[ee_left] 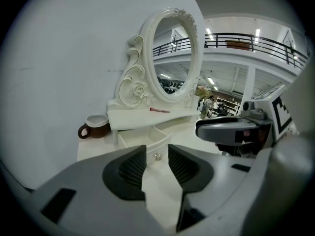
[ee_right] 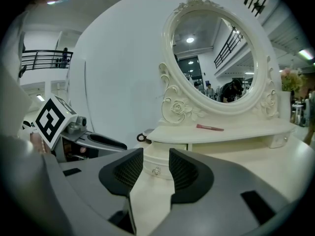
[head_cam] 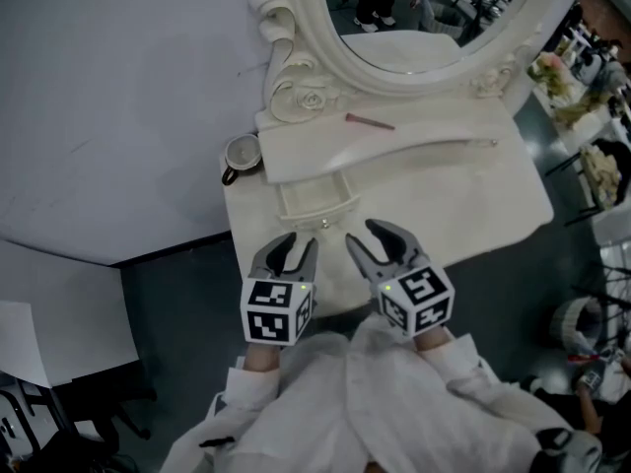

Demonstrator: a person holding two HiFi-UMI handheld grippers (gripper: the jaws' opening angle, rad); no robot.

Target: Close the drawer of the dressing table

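Head view: the white dressing table (head_cam: 493, 200) is sitting against a pale wall, and its small drawer (head_cam: 314, 200) is hanging pulled out toward the person. The left gripper (head_cam: 298, 244) and right gripper (head_cam: 367, 235) are hovering side by side just short of the drawer front, not touching it. The knob is barely a speck here. The mirror (head_cam: 424, 23) is getting cut off by the top edge. The hands are hiding behind the marker cubes (head_cam: 276, 311), so only white sleeves (head_cam: 394, 392) are showing. A mug (head_cam: 242, 156) is standing at the table's left corner, and a pink stick (head_cam: 370, 121) is lying on the raised shelf (head_cam: 414, 151); it's too small to tell what it is.

Left gripper view: the fingers (ee_left: 132, 168) are standing spread with nothing pinched. The knob (ee_left: 158, 156) is showing through the gap, and the open drawer's inside is partly visible above it. The right gripper (ee_left: 231, 129) is poking in from the right.

Right gripper view: its fingers (ee_right: 184, 171) are spread too, gripping nothing. Only the drawer's curved front and knob (ee_right: 156, 171) are showing; the inside is hidden. The mug is mostly blocked by the table, with just its handle peeking out.
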